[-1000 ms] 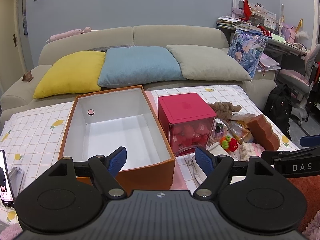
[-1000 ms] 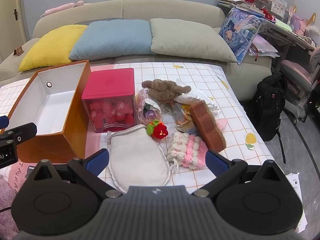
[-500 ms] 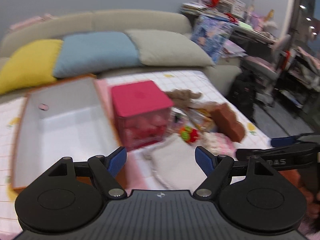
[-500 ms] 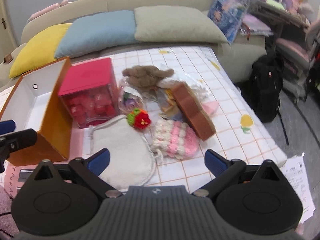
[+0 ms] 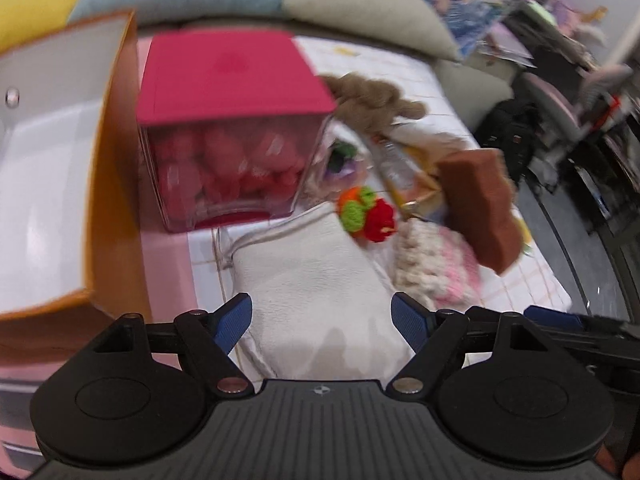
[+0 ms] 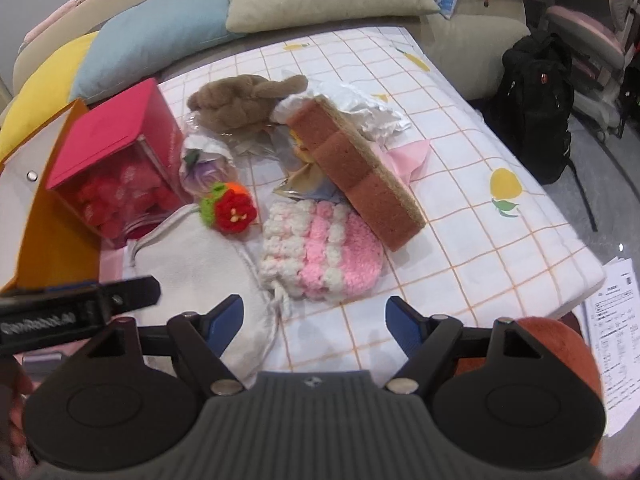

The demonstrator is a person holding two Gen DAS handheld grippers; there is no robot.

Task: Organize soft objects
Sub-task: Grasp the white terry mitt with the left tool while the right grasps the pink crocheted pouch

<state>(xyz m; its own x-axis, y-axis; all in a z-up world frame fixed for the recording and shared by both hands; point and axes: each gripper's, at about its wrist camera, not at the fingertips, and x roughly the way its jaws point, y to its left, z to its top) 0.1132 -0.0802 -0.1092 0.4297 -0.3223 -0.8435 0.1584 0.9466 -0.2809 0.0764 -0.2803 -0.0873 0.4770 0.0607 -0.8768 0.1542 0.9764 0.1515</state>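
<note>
The flat cream-white cloth pouch with a drawstring [image 5: 320, 292] lay on the checked worktop [image 6: 460, 216] directly between the spread blue pads of the left tool [image 5: 322, 316], which was wide open and held nothing. The right tool [image 6: 314, 320] was open and empty too, low over the pouch's right edge and aimed toward the pink-and-white crocheted bag [image 6: 320, 252] just beyond it.

Outward from the pouch sat a small red, green and orange crocheted flower [image 5: 366, 216] touching its far corner, a brown layered sponge block [image 6: 356, 172] leaning over the crocheted bag, a brown plush toy [image 6: 244, 100] behind, a pink-lidded clear box of red pieces [image 5: 224, 128], and the open orange cardboard box with a white inside [image 5: 48, 168] at far left.

Likely risks: the limp pouch could fold and slip from a shallow pinch, its drawstring could drag the flower along, and the two tools, close together, could collide.

The left tool was angled down toward the pouch; its view was blurred
</note>
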